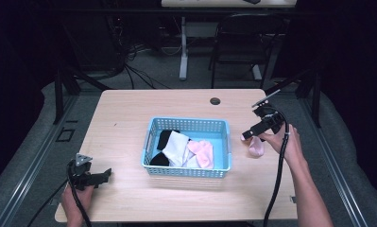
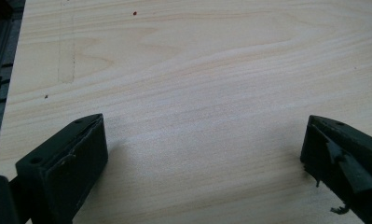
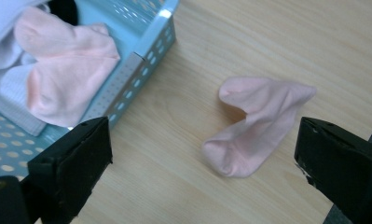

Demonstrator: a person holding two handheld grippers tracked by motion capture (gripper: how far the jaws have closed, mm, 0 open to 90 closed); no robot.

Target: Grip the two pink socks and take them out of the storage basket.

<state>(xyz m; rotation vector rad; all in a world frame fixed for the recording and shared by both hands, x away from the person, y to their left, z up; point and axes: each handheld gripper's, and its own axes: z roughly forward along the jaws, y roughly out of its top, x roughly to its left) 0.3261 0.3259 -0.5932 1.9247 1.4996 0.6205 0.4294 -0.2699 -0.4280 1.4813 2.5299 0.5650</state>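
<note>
high view: a blue basket [image 1: 188,169] sits in the middle of the wooden table [image 1: 129,109], with socks piled in it.
socks in basket: a black sock [image 1: 166,137], a white sock [image 1: 178,146] and a pink sock [image 1: 201,152] lie close together, touching.
loose sock: one more pink sock [image 3: 256,125] lies flat on the table, just beside the right wall of the basket but not touching it. it is bent in the middle.
why it lies there: i think it is the partner of the pink one in the basket, so it either goes in or came out. i cannot tell which.
my right gripper [image 1: 258,128]: it hangs over the loose sock and points down at it. in the right gripper view the sock sits between my two black jaws.
right jaws: wide apart, holding nothing.
my right hand [image 1: 283,141]: it comes in from the right side, with the wrist tipped so the jaws aim at the sock.
my left gripper [image 1: 94,177]: it is low by the near left corner of the table, well apart from the basket.
left jaws: wide apart too, with bare wood between them.
my left hand [image 1: 77,194]: it looks like it is resting and waiting, with the jaws aimed at the basket.
my guess: the right side does the work now.
</note>
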